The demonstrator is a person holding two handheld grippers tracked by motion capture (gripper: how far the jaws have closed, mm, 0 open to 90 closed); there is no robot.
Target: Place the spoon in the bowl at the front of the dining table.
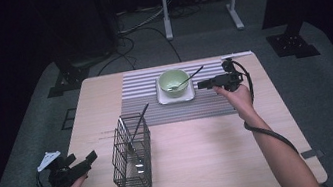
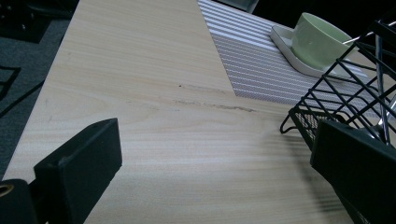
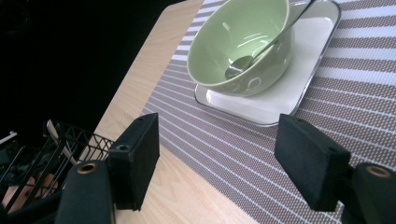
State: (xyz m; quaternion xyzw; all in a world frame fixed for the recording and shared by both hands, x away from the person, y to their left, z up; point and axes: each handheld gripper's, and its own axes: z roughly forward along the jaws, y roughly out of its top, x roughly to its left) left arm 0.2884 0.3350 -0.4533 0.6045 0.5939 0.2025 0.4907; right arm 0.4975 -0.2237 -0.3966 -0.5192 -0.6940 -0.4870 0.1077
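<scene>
Dark floor and black stands ring a pale wooden desk (image 1: 206, 163), with a grey-and-white striped placemat (image 1: 144, 94) laid across its far half. On the mat sits a white square plate (image 1: 175, 97), and on the plate stands a light green bowl (image 1: 173, 81) — inside it rests a spoon (image 1: 187, 79), its head down on the bowl's floor and its dark handle leaning out over the rim toward the right. The right gripper view shows the same: the spoon's head (image 3: 236, 64) lies at the bottom of the bowl (image 3: 224, 42), with the handle running up over the edge. The right tongs (image 1: 200, 86) are held level just right of the plate, pointing at it; their jaws stand wide apart with nothing between them, clear of the spoon and the bowl. Nearer the front of the desk stands a black wire basket (image 1: 132, 157), upright, holding cutlery — at least one long utensil (image 1: 138, 124) leans out of its top, and metal pieces gleam low inside. The left tongs (image 1: 91, 157) sit at the desk's front left corner, just beside the basket and apart from it, jaws open and empty over bare wood.
</scene>
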